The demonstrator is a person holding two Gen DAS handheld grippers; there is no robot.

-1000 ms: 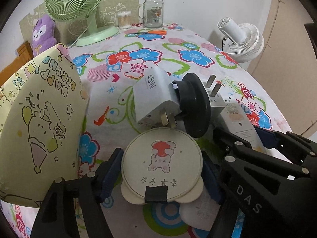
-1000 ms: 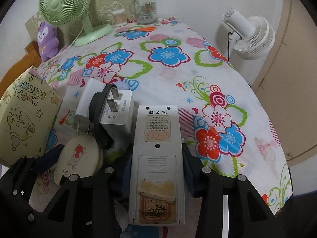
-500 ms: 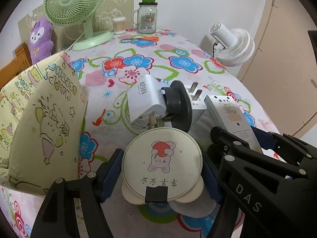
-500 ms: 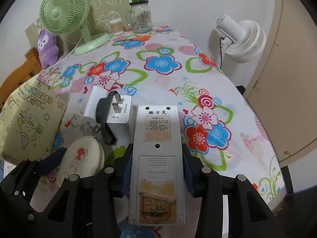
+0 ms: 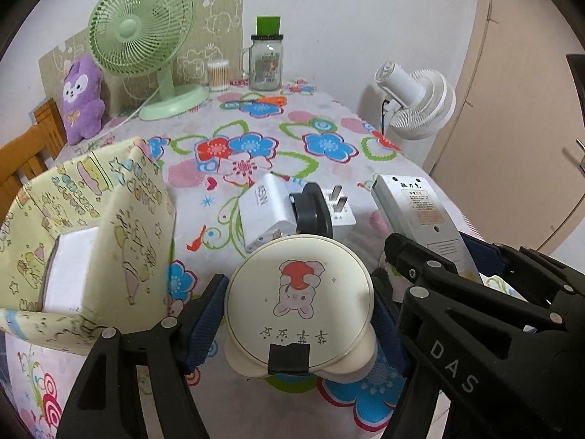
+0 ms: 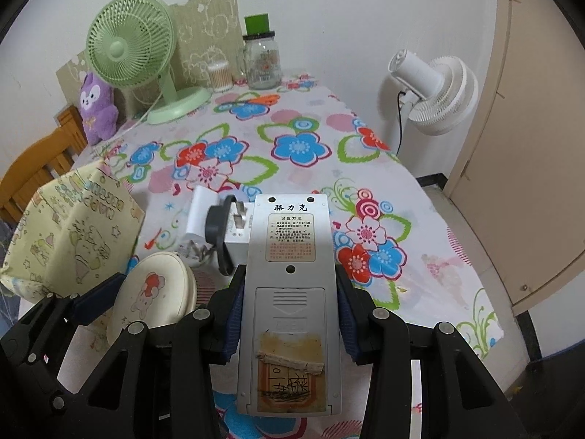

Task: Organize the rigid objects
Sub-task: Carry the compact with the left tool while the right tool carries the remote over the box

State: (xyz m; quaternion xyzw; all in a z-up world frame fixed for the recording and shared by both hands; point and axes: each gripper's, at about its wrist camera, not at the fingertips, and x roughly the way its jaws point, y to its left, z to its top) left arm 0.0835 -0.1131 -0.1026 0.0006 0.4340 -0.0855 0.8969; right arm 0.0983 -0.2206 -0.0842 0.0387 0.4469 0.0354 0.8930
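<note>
A: What has the left claw (image 5: 298,312) got?

B: A round cream plastic case with a cartoon rabbit printed on its lid (image 5: 299,301). The blue pads (image 5: 204,314) press on both sides of it, so the claw is clenched on the case, which sits raised over the flowered tablecloth of the surface (image 5: 314,139).

A: And the right claw (image 6: 289,305)?

B: Clenched on a long grey plastic remote control, back side up, with a worn yellowish label near its lower end (image 6: 290,292). Its blue pads (image 6: 234,311) grip the long edges about midway along. The remote points away from the camera, out over the surface.

A: How do the two held things sit relative to each other?

B: Side by side, near each other. In the right wrist view the rabbit case (image 6: 153,292) shows just left of the remote, still between the left claw's pads.

A: What lies past them?

B: Just beyond the case, a white block-shaped charger marked 45W (image 5: 265,210), lying on the cloth. A black round plug adapter (image 5: 314,212) leans against it, and a white plug with two metal prongs (image 5: 340,208) is right behind that. Whether those pieces are joined, I cannot tell.

A: And to the left?

B: A pale yellow paper gift bag with cartoon drawings (image 5: 91,226), standing open, a white box (image 5: 67,270) inside it.

A: Farther back?

B: A light green desk fan (image 5: 142,36), a purple plush toy (image 5: 82,98), a glass jar mug with a green top (image 5: 267,60), and a small tub of cotton swabs (image 5: 218,75). A white floor fan (image 5: 416,104) stands off the surface's right edge.
</note>
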